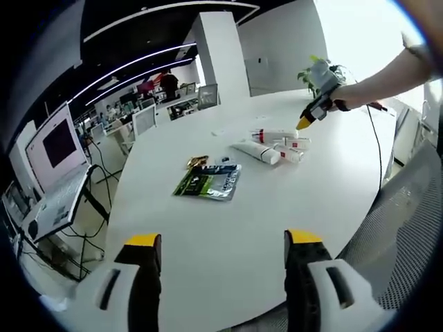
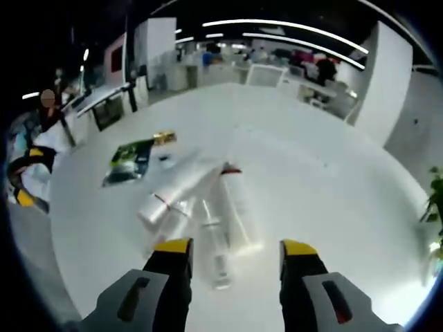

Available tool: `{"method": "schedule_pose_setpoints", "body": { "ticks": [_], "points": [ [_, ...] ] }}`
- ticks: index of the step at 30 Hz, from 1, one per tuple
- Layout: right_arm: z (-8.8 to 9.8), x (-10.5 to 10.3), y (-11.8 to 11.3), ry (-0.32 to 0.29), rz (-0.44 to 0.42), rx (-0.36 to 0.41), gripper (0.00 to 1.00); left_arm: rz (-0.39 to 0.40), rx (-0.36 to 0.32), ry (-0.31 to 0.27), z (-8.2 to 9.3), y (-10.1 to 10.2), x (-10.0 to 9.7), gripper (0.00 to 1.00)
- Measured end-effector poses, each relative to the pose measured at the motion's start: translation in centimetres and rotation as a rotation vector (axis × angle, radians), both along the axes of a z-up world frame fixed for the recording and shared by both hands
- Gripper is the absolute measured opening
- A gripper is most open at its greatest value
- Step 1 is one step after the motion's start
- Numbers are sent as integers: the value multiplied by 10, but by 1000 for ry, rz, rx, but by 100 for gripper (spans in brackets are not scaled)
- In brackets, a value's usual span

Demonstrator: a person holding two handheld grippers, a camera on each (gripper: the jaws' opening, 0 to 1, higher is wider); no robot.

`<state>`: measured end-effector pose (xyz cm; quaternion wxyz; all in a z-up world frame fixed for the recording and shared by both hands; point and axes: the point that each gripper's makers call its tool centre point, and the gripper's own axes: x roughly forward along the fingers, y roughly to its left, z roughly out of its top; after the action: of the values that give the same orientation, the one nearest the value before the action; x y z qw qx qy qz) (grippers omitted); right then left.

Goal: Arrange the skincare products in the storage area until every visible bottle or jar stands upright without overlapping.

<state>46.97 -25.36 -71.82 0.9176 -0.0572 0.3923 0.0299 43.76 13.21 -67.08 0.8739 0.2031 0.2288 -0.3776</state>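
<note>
Several white skincare tubes and bottles [image 1: 273, 146] lie on their sides in a loose cluster on the white table [image 1: 208, 221]. In the right gripper view the same cluster [image 2: 208, 214] lies just ahead of my right gripper [image 2: 235, 249], which is open and empty above it. That right gripper [image 1: 310, 117], held by a person's hand, hovers over the cluster's far side in the left gripper view. My left gripper [image 1: 223, 242] is open with nothing between its jaws, well short of the products. A green and black sachet pack [image 1: 208, 182] and a small gold item [image 1: 197, 161] lie nearer.
A laptop [image 1: 52, 173] stands on a stand left of the table. A mesh office chair [image 1: 408, 221] sits at the right edge. A potted plant [image 1: 325, 72] stands at the table's far side. Desks and chairs fill the room behind.
</note>
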Motion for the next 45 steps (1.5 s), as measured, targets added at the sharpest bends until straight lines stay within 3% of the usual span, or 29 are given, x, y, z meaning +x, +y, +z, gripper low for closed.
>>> {"method": "schedule_pose_setpoints", "body": {
  "ticks": [17,25,33,45],
  "points": [
    [-17,43,1,50,86,-44,46,-11,25,3,-3,-1,-1,66],
    [-23,67,1,58,86,-33,46,-9,34,-2,-4,0,0,66],
    [-39,77,4,130,128,-20,45,-7,40,2,-7,2,1,66],
    [-51,88,4,218,108,32,38,-9,50,5,-8,2,0,66]
  ]
}}
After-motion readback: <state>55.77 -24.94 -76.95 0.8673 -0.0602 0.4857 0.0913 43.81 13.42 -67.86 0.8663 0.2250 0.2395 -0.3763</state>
